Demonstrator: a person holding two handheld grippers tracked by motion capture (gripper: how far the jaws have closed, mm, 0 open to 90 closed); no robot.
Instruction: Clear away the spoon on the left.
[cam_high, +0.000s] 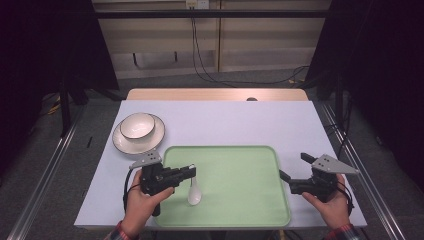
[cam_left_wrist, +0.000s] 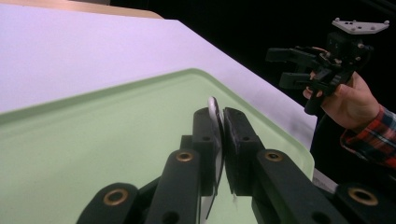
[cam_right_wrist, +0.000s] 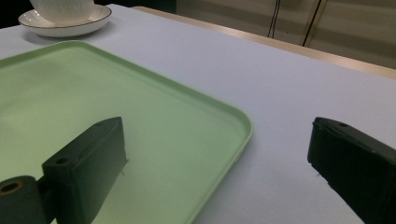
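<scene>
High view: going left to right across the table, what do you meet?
Plate with bowl → left gripper holding the white spoon → green tray → right gripper.

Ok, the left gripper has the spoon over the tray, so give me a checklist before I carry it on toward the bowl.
1. Left gripper shut on the white spoon by its handle: ok.
2. Spoon bowl hanging down from the jaws: ok; whether it has lifted off the green tray: cannot tell.
3. White bowl upright on its plate: ok.
4. Inside of the bowl free: ok.
5. Right gripper open, at the tray's right edge, away from the path: ok.
</scene>
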